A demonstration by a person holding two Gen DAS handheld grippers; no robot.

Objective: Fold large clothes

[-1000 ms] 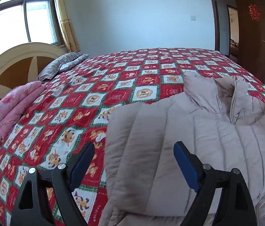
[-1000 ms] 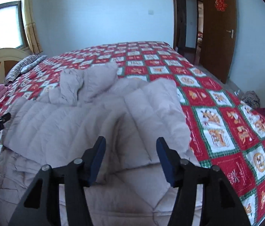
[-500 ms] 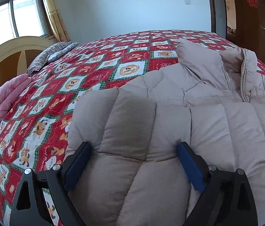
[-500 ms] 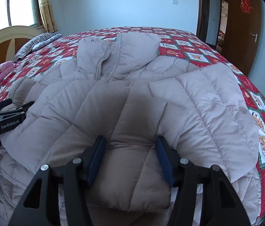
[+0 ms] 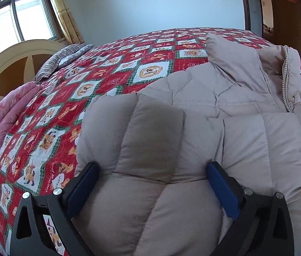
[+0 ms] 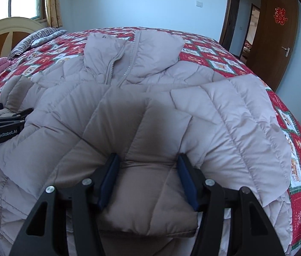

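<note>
While the beige puffer jacket (image 6: 193, 111) lies spread across the near half of the bed, its collar and open zip pointing to the far side, both sleeves are folded in over its front. Left gripper (image 5: 150, 177) stands wide, its jaws having just been opening; the folded left sleeve (image 5: 141, 140) bulges between the blue pads (image 5: 223, 189), and the pictures do not settle whether they press it. Right gripper (image 6: 148, 170) sits at a middling width with the end of the right sleeve (image 6: 150, 192) bunched between its pads (image 6: 185, 179), which dent the padding on both sides.

Under the jacket is a red patchwork quilt (image 5: 112, 81) with cartoon squares. On the far left, a striped pillow (image 5: 65, 57) rests against a cream and brown headboard (image 5: 11, 64), and a pink folded blanket (image 5: 5, 117) lies at the left edge, apart from the jacket. A window (image 5: 22, 21) with yellow curtains is far left; a brown door (image 6: 278, 42) stands open far right.
</note>
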